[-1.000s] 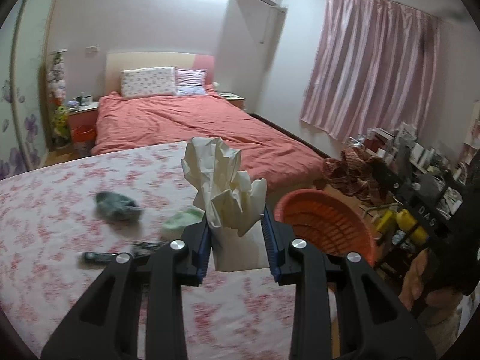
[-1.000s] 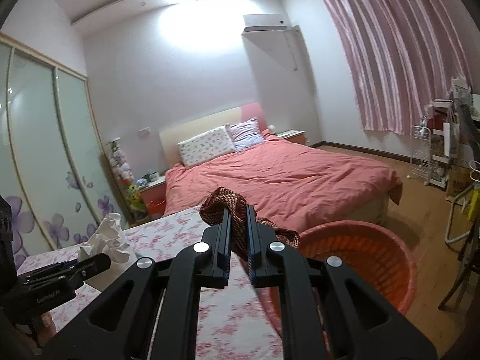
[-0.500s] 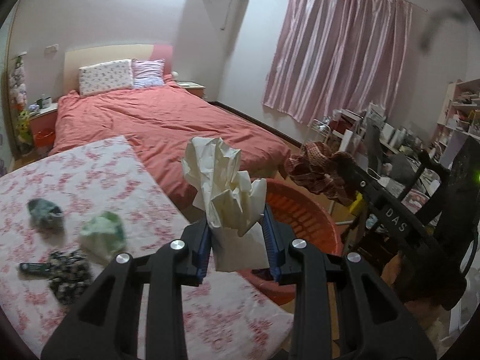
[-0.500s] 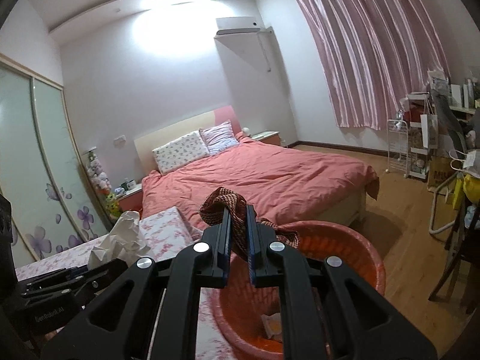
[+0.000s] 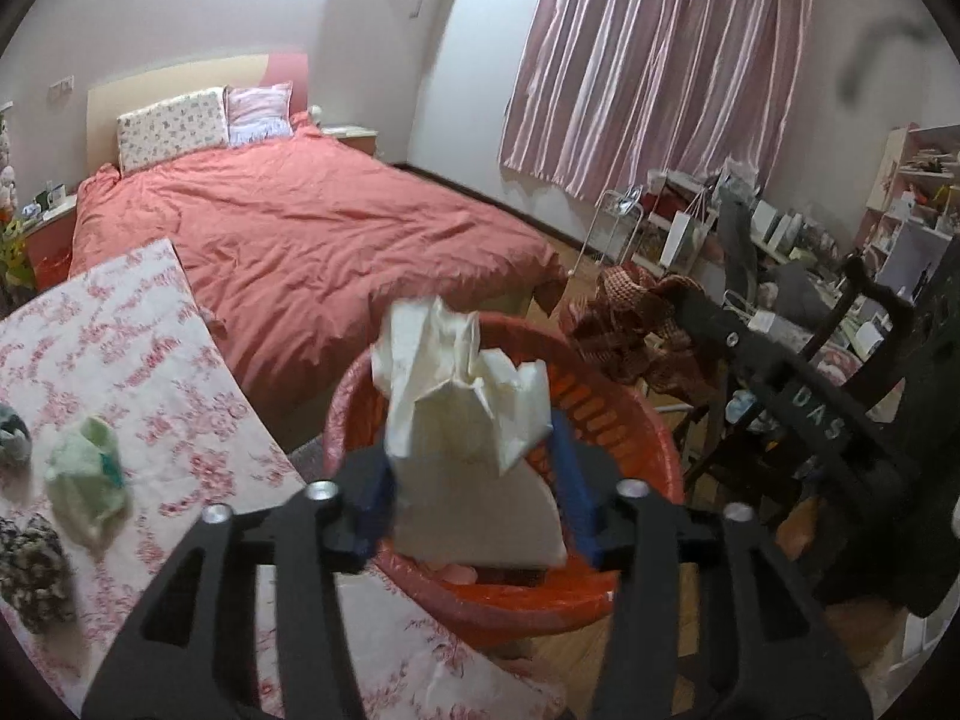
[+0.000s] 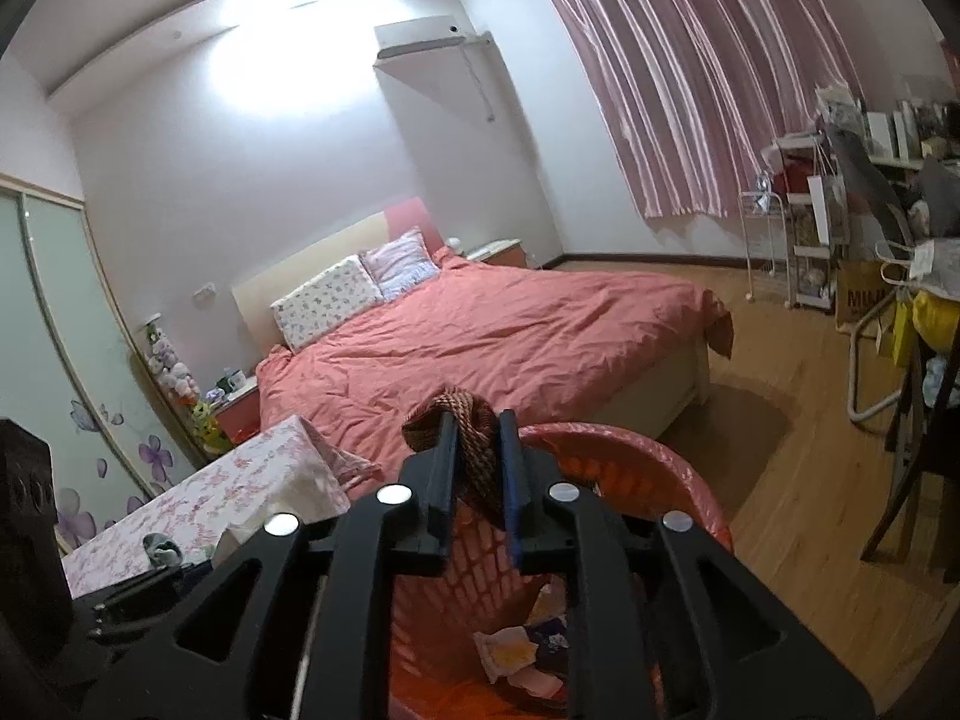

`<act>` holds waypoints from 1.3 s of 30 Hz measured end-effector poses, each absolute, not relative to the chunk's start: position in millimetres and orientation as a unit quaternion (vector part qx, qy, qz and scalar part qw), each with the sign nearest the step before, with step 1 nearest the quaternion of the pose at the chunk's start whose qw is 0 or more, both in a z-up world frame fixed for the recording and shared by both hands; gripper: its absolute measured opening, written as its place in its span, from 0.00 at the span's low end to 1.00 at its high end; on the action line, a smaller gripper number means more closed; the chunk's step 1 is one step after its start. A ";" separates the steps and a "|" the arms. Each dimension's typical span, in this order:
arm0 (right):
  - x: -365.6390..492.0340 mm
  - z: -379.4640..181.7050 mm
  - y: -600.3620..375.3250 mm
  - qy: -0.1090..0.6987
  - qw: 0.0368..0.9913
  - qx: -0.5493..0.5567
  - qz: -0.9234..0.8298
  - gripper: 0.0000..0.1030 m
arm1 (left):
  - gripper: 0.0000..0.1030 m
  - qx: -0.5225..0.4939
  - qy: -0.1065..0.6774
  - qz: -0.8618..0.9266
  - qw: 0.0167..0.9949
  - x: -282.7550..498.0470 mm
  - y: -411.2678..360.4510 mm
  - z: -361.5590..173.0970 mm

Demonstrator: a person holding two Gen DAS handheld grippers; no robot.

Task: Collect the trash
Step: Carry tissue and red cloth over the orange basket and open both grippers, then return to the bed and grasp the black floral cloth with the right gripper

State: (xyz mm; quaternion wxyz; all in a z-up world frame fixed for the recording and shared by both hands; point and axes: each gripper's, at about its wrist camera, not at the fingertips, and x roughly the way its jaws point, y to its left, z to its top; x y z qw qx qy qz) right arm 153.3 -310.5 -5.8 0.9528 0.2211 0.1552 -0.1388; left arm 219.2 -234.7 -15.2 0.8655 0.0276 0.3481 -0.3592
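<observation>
Over the orange basket (image 5: 606, 414) beside the flowered table (image 5: 180, 372), the left gripper (image 5: 474, 492) is opening, crumpled white paper (image 5: 462, 384) between its jaws but seemingly loose; the right gripper (image 6: 477, 468) is opening too, a brown woven cloth (image 6: 474, 450) between its fingers.

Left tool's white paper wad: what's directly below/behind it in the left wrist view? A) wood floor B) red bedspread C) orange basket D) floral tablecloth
C: the white paper wad between the fingers of the left tool sits in front of the open mouth of the orange basket.
</observation>
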 end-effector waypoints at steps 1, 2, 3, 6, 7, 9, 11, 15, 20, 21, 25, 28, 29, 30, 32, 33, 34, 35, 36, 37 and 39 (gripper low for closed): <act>153.7 -8.7 -311.8 0.159 0.952 0.223 -0.139 0.26 | 0.57 0.029 0.352 -0.358 0.864 221.3 -234.9 -18.3; 153.8 -12.3 -313.0 0.163 0.950 0.225 -0.142 0.33 | 0.59 0.030 0.358 -0.355 0.863 222.9 -236.6 -23.2; 153.3 -15.4 -313.6 0.166 0.949 0.227 -0.145 0.39 | 0.62 0.032 0.361 -0.352 0.863 224.5 -237.1 -26.9; 150.9 -20.3 -313.6 0.174 0.945 0.233 -0.151 0.46 | 0.68 0.035 0.372 -0.338 0.864 228.8 -233.0 -37.4; 149.8 -21.7 -313.4 0.177 0.943 0.235 -0.153 0.47 | 0.70 0.036 0.375 -0.332 0.865 230.1 -230.2 -39.6; 149.6 -21.3 -313.4 0.182 0.942 0.234 -0.156 0.51 | 0.75 0.038 0.375 -0.317 0.870 230.5 -219.9 -41.8; 149.8 -21.4 -312.7 0.186 0.943 0.227 -0.157 0.53 | 0.81 0.041 0.369 -0.302 0.878 230.2 -207.1 -41.0; 151.0 -17.8 -300.1 0.195 0.946 0.210 -0.150 0.56 | 0.91 0.053 0.352 -0.266 0.896 225.5 -179.5 -34.5; 152.4 -13.8 -275.1 0.209 0.950 0.193 -0.128 0.59 | 0.92 0.048 0.349 -0.212 0.912 223.2 -130.0 -28.8; 153.2 -12.7 -269.8 0.212 0.951 0.190 -0.123 0.59 | 0.92 0.043 0.351 -0.202 0.913 223.5 -117.1 -27.7; 154.7 -10.0 -250.2 0.223 0.953 0.182 -0.098 0.60 | 0.94 0.036 0.356 -0.148 0.922 225.0 -72.6 -21.6; 159.1 -8.3 -229.5 0.234 0.955 0.168 -0.076 0.60 | 0.96 0.034 0.355 -0.099 0.929 223.0 -39.9 -20.1; 161.4 -7.5 -221.0 0.239 0.955 0.162 -0.066 0.60 | 0.96 0.030 0.355 -0.083 0.931 223.0 -26.3 -19.5; 161.9 -7.4 -216.0 0.241 0.955 0.159 -0.061 0.61 | 0.96 0.027 0.357 -0.071 0.931 223.7 -15.6 -19.4; 166.5 -6.4 -199.9 0.250 0.955 0.154 -0.040 0.62 | 0.96 0.015 0.362 -0.038 0.931 224.9 15.3 -18.7; 169.3 -6.0 -191.5 0.254 0.955 0.152 -0.030 0.63 | 0.96 0.010 0.364 -0.026 0.931 224.7 26.5 -18.7; 169.8 -6.3 -185.7 0.257 0.954 0.149 -0.023 0.63 | 0.96 0.005 0.365 -0.015 0.931 224.2 38.1 -18.8; 171.4 -6.4 -179.1 0.261 0.954 0.146 -0.016 0.64 | 0.96 0.002 0.366 -0.007 0.931 224.1 47.6 -19.3; 174.9 -6.6 -167.9 0.267 0.953 0.140 -0.003 0.64 | 0.96 0.000 0.367 0.001 0.930 222.6 56.8 -19.8; 177.4 -7.3 -161.8 0.270 0.953 0.137 0.003 0.64 | 0.96 -0.002 0.368 0.012 0.930 221.1 69.3 -20.2; 181.9 -8.2 -146.0 0.278 0.952 0.129 0.019 0.65 | 0.96 -0.005 0.367 0.021 0.930 216.7 81.1 -20.5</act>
